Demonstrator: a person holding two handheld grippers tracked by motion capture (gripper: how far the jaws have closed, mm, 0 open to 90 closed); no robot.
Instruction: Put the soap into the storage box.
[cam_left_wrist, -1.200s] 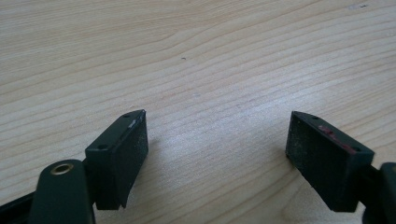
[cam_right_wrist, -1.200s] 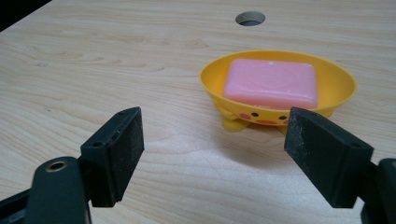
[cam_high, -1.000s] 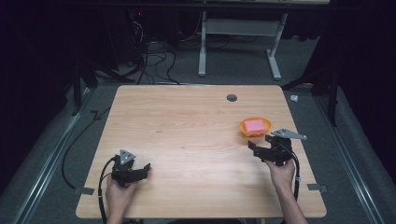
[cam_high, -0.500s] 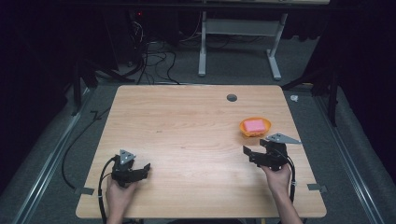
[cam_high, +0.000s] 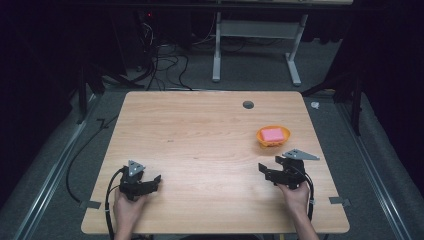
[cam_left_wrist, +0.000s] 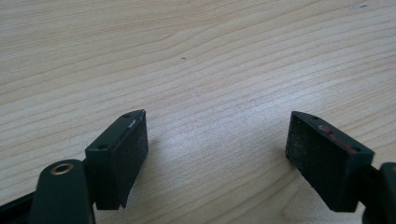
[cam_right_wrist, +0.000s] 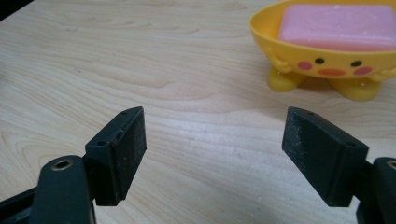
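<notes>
My left gripper (cam_high: 150, 183) sits low in the lower left of the high view, my hand (cam_high: 127, 210) behind it at the near edge of the wooden table (cam_high: 200, 130), and its jaws stand wide apart with nothing between them. Its own view shows the two black pads (cam_left_wrist: 123, 154) spread over bare wood grain. My right gripper (cam_high: 267, 172) is in the lower right of the high view, also spread wide and empty, with its grey plate (cam_high: 300, 154) on top and the cable trailing back past my wrist. Just beyond it, toward the right middle of the frame, stands a small yellow dish (cam_high: 273, 137) with a pink block (cam_high: 273, 134) lying in it. In the right gripper view the dish (cam_right_wrist: 327, 60) fills the upper right corner, standing on stubby feet with a little painted face on its side, the pink block (cam_right_wrist: 338, 25) resting flat inside, apart from both of my pads (cam_right_wrist: 122, 149). A dark round hole (cam_high: 248, 104) marks the table near its far edge.
</notes>
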